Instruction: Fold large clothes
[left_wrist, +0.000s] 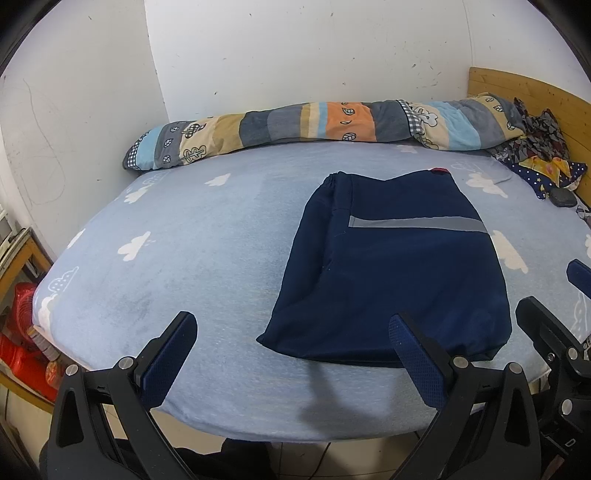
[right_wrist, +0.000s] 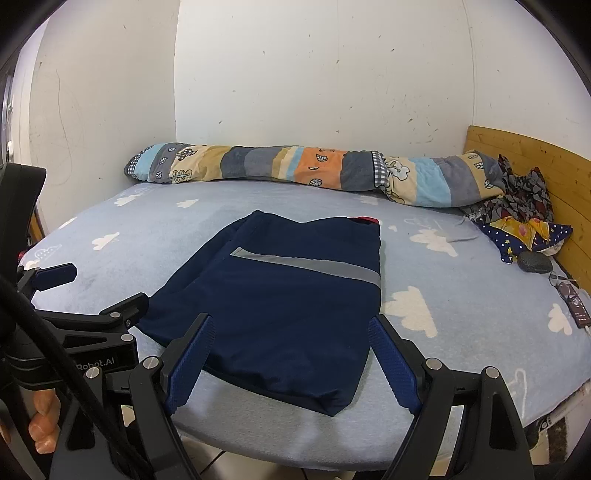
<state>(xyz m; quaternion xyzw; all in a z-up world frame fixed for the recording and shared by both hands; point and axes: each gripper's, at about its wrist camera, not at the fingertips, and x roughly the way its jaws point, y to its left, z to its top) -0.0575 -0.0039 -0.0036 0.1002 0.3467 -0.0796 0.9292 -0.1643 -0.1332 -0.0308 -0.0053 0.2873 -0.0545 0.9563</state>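
- Garment (right_wrist: 288, 306), navy w/ grey stripe, lies folded flat on bed (right_wrist: 461, 280), near the front edge.
- R gripper (right_wrist: 291, 363): jaws wide, nothing in them; garment's near edge sits right ahead, between the pads. Long axis runs away toward the wall.
- L gripper (left_wrist: 295, 354): released too, empty; garment lies ahead-right of it, so R looks nearer.
- L view shows bare sheet left of garment; R view shows a hand (right_wrist: 42, 424) on the L tool.

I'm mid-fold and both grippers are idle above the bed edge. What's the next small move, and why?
Probably lower the open right gripper onto the near edge of the navy garment and pinch it. The garment lies flat on the bed sheet, partly folded, and its near corner sits between the right fingers, while the open left gripper holds nothing.
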